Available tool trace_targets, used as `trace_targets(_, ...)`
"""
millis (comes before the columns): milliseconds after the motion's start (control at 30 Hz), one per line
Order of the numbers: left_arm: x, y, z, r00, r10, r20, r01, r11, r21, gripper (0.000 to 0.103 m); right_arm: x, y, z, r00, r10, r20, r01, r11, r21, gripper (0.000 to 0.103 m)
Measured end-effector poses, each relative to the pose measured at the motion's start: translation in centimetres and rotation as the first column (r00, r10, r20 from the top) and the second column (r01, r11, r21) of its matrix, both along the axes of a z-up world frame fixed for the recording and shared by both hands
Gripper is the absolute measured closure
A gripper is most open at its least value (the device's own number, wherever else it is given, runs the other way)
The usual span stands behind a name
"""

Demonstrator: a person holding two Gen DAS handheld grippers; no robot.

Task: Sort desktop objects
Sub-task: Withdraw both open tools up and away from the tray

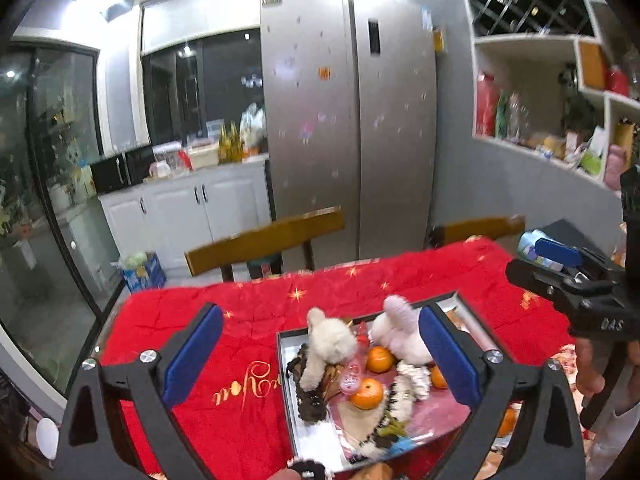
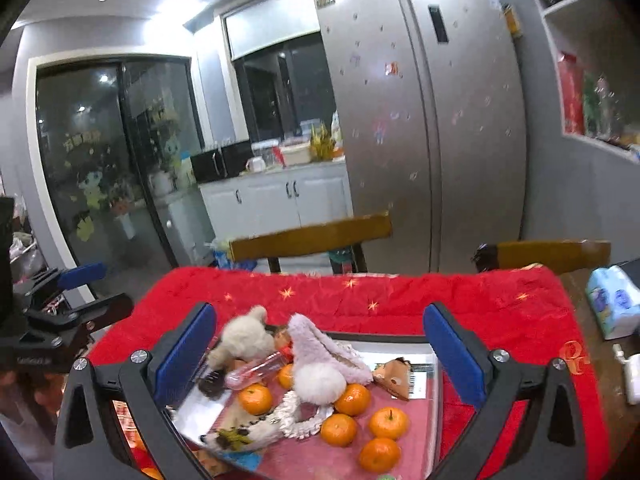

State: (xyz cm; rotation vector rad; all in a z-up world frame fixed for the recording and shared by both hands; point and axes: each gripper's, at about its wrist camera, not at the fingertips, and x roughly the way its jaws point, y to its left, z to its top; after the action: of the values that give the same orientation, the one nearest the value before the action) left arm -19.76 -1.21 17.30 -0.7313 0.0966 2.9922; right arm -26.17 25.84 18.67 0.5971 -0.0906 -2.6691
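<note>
A shallow silver tray [image 1: 285, 380] [image 2: 434, 364] sits on the red tablecloth [image 1: 240, 400] [image 2: 500, 312]. It holds several oranges [image 1: 367, 394] [image 2: 388, 423], a cream plush toy [image 1: 330, 344] [image 2: 244, 340], a pale pink plush [image 1: 400, 332] [image 2: 320, 356], a pink clip [image 1: 351, 376] and scrunchies [image 2: 298, 420]. My left gripper [image 1: 320, 356] hangs open above the tray, nothing between its blue pads. My right gripper [image 2: 320, 356] is also open over the tray and holds nothing. Each gripper shows at the edge of the other's view, the right gripper [image 1: 560, 256] at right and the left gripper [image 2: 80, 276] at left.
Two wooden chair backs [image 1: 264, 238] [image 2: 552, 254] stand at the table's far edge. A tissue pack [image 2: 614, 300] and a small white item [image 2: 632, 376] lie on bare table at right. A fridge [image 1: 352, 120], counter cabinets and wall shelves stand behind. A hand [image 1: 592, 372] grips the right handle.
</note>
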Motion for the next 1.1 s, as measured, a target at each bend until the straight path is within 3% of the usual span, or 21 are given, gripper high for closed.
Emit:
trace_targets(100, 4.5, 0.4, 2.4, 0.997, 0.011, -0.083, -0.013, 1.000, -0.018, 0.000, 3.3, 0.8, 2.6, 0.996, -0.056, -0.063, 0.057, 0.998, 0.008, 0.000)
trace_targets(167, 6.8, 0.5, 3.5, 0.994, 0.019, -0.111, -0.021, 1.000, -0.014, 0.000, 5.7, 1.2, 3.8, 0.995, -0.039, -0.087, 0.039, 0.999, -0.005, 0.000)
trace_targets(400, 15.7, 2.1, 3.4, 0.994, -0.008, -0.107, 0.003, 0.999, -0.042, 0.000, 13.2, 0.1, 3.4, 0.990, -0.056, -0.132, 0.065, 0.996, 0.064, 0.000)
trace_targets(500, 18.5, 2.4, 1.3, 0.996, -0.005, -0.091, 0.002, 0.999, -0.033, 0.000, 16.2, -0.9, 1.3, 0.982, -0.098, -0.161, 0.116, 0.988, 0.105, 0.000)
trace_targets(733, 21.2, 0.7, -6.0, 0.999, 0.027, 0.023, -0.029, 0.994, 0.102, 0.000, 20.7, -2.6, -5.3, 0.973, -0.164, -0.159, 0.184, 0.975, 0.121, 0.000)
trace_targets(967, 20.9, -0.3, -11.9, 0.994, 0.057, 0.091, -0.068, 0.990, 0.122, 0.000, 21.2, -4.3, -10.5, 0.987, -0.138, -0.079, 0.150, 0.972, 0.181, 0.000)
trace_targets(1100, 20.0, 0.0, -13.4, 0.992, 0.112, 0.062, -0.116, 0.991, 0.062, 0.000, 20.8, -4.1, -12.3, 0.988, -0.154, -0.026, 0.157, 0.977, 0.144, 0.000)
